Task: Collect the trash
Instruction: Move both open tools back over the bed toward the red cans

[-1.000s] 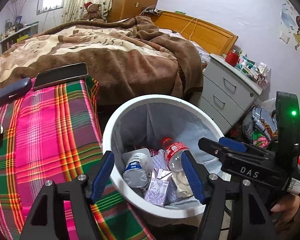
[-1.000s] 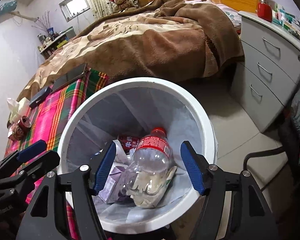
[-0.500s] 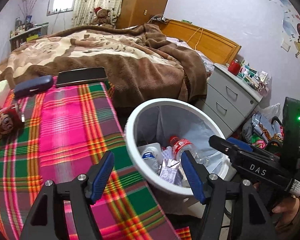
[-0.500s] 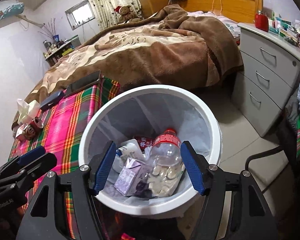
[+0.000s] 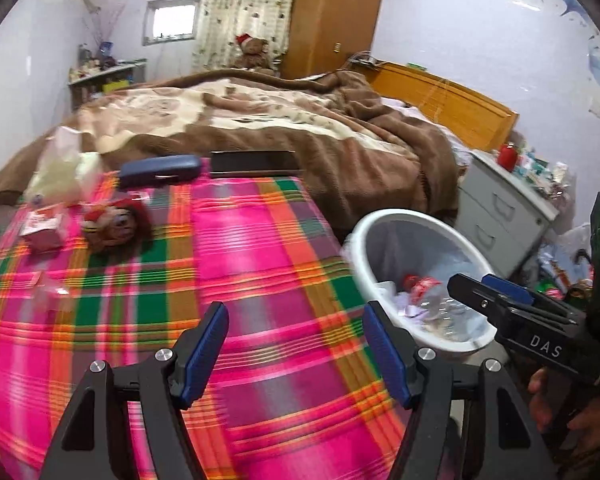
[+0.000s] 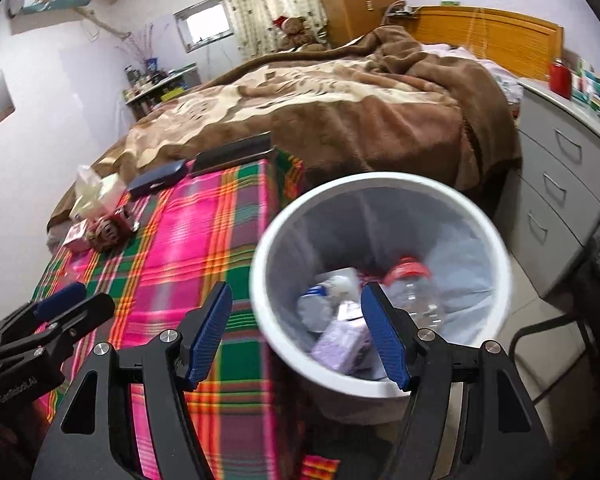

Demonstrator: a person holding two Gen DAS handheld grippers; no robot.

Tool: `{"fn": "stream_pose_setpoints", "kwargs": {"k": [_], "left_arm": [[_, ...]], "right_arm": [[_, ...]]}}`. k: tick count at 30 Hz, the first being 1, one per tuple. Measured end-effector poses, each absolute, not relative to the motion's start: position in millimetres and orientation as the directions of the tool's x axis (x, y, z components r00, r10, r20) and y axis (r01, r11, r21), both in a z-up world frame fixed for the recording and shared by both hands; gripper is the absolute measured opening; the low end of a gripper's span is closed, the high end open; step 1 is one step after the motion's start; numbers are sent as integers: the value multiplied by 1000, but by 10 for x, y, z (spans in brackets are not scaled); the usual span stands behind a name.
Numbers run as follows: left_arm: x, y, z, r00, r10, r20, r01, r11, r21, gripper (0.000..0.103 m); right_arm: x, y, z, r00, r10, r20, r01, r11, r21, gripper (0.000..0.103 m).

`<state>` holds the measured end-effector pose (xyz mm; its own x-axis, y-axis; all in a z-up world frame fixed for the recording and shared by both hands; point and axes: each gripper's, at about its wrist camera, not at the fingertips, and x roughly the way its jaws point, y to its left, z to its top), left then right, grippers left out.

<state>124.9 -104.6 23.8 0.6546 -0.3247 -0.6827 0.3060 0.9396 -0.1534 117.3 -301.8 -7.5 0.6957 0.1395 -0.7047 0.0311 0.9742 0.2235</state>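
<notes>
A plaid surface (image 5: 260,264) stood beside the bin (image 6: 496,248); both the left hand-held gripper (image 5: 296,354) and the right hand-held gripper (image 6: 296,332) gaped, empty.

Glossy white plastic bin (image 6: 384,186), woven plaid cloth (image 5: 236,248), fuzzy brown blanket (image 5: 340,148)

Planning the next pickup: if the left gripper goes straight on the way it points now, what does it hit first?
Most likely the pink and green plaid cloth on the table: the open left gripper tilts down at a bare stretch of it. Depth is uncertain.
</notes>
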Motion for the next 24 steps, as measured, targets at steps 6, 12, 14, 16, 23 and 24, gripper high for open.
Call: {"fn": "stream_pose_setpoints", "kwargs": {"k": [6,12,14,16,23,24], "left_arm": [[1254,-639,213,668,-294,-684,243,955,-173,69],[1292,-287,153,679,-240,-693,171,971,-168,69],[1306,-181,134,681,-228,-696,153,974,-170,69],[1321,-82,113,682,-216,-699,132,976,-173,69],[1378,212,31,683,-180,-708,71,981,-182,69],[1397,277,6,683,-167,-711,51,982,-182,69]], "right_arm": [[1237,-2689,-80,688,187,-702,-32,973,228,69],[1300,-2437,-85,676,229,-700,-91,969,229,69],[1315,-2381,-86,672,237,-702,-103,968,227,69],[1343,-2315,-83,669,243,-702,-116,968,224,69],[1458,-2106,-76,659,264,-705,-155,964,216,68],[1479,-2077,-79,656,268,-706,-162,963,215,68]]}}
